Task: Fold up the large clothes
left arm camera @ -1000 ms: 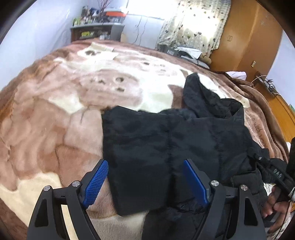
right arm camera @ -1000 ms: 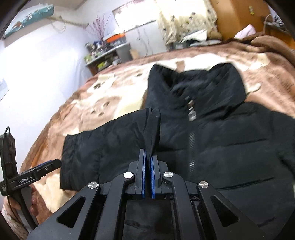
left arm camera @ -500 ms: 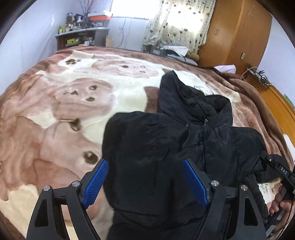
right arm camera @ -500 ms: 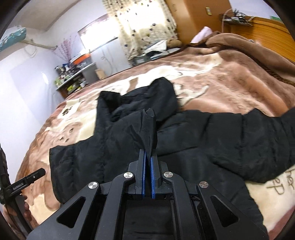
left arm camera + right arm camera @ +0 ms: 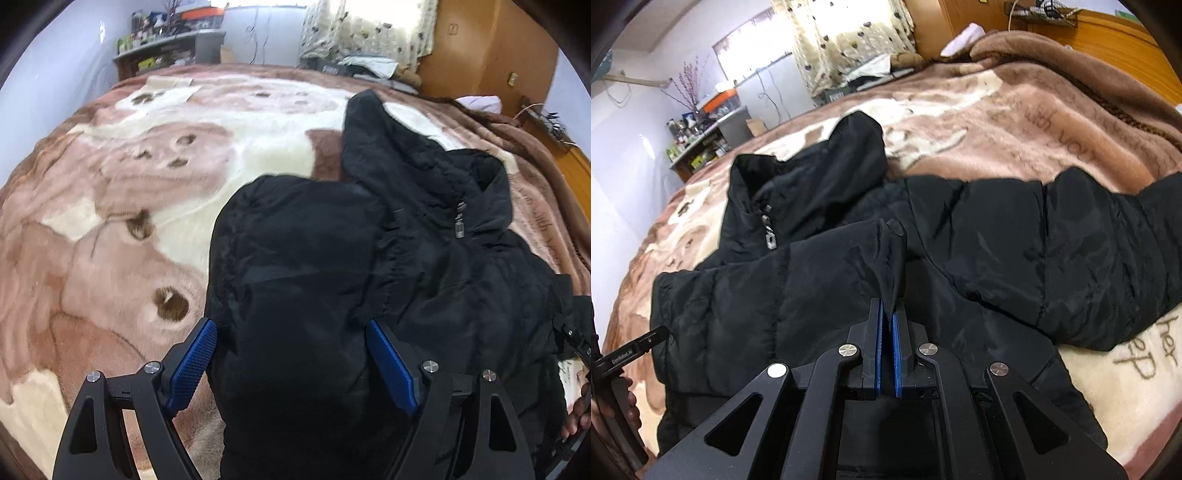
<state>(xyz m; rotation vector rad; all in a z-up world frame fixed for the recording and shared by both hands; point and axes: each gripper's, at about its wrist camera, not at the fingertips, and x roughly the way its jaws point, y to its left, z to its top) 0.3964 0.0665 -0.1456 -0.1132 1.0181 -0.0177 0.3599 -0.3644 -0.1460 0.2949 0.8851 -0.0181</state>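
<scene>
A black padded jacket (image 5: 424, 258) lies front up on the bed, its collar and zip pull (image 5: 768, 236) toward the far side. My right gripper (image 5: 886, 321) is shut on the cuff of one sleeve (image 5: 775, 295), which is drawn across the jacket's front. The other sleeve (image 5: 1108, 258) stretches out to the right on the blanket. My left gripper (image 5: 290, 328) hangs open just over the folded sleeve near the shoulder, its blue pads (image 5: 192, 362) on either side of the bulging fabric without pressing it. The left tool (image 5: 631, 350) shows at the right wrist view's left edge.
A brown and cream plush blanket (image 5: 147, 184) covers the whole bed. Beyond it stand a cluttered shelf (image 5: 166, 48), a patterned curtain (image 5: 849, 33) and a wooden wardrobe (image 5: 480, 44). A wooden bed frame (image 5: 1108, 33) runs along the right side.
My right gripper has carried the pinched cuff rightward across the jacket, folding the sleeve over the front. My left gripper has moved lower and over the folded sleeve, still open.
</scene>
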